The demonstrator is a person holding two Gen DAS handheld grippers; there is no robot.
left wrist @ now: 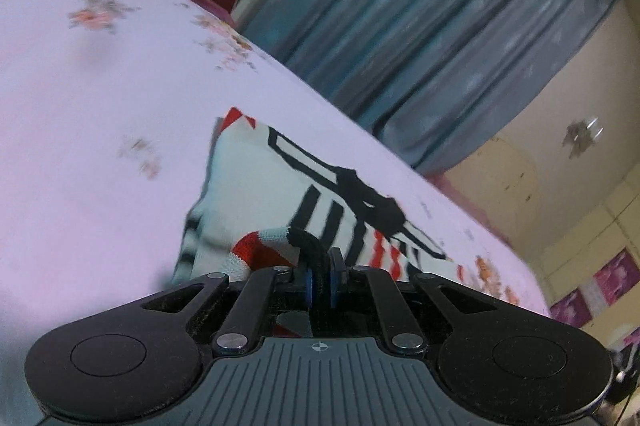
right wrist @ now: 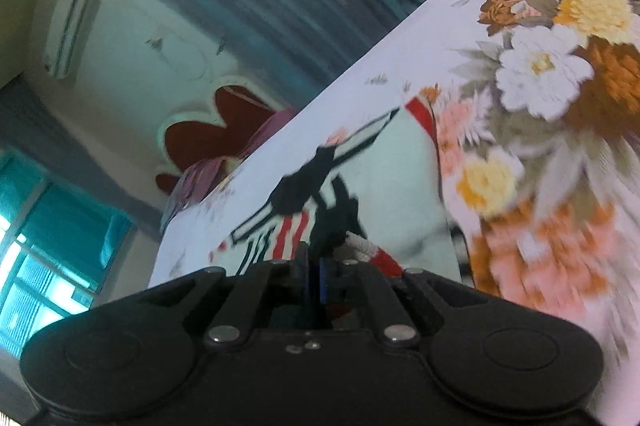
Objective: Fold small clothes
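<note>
Nearest the left wrist camera, the left gripper [left wrist: 320,284] is pinched tight on a black knitted edge of the small garment [left wrist: 280,182], with a red and white ribbed trim bunched just beside its blue pads [left wrist: 307,289]. In the right wrist view the right gripper [right wrist: 316,280] is likewise clamped narrow on a dark edge of the same garment [right wrist: 384,182], a white and red trim lying just to its right. Beyond both grippers the garment, white with black and red stripes, lies spread on the floral bedsheet [left wrist: 100,106]. The likely trouble is the grip: each holds only a thin rim of knit, so a hard or uneven pull could slip the edge free, or drag the far part across the sheet and skew the fold. Both pictures are smeared, so how much cloth sits between the pads is hard to tell. The left view alone shows the sheet's plain pale stretch and a blue curtain [left wrist: 460,38]; the right alone shows the big printed flowers [right wrist: 552,74], a wall air conditioner [right wrist: 72,30] and a window [right wrist: 44,258].
</note>
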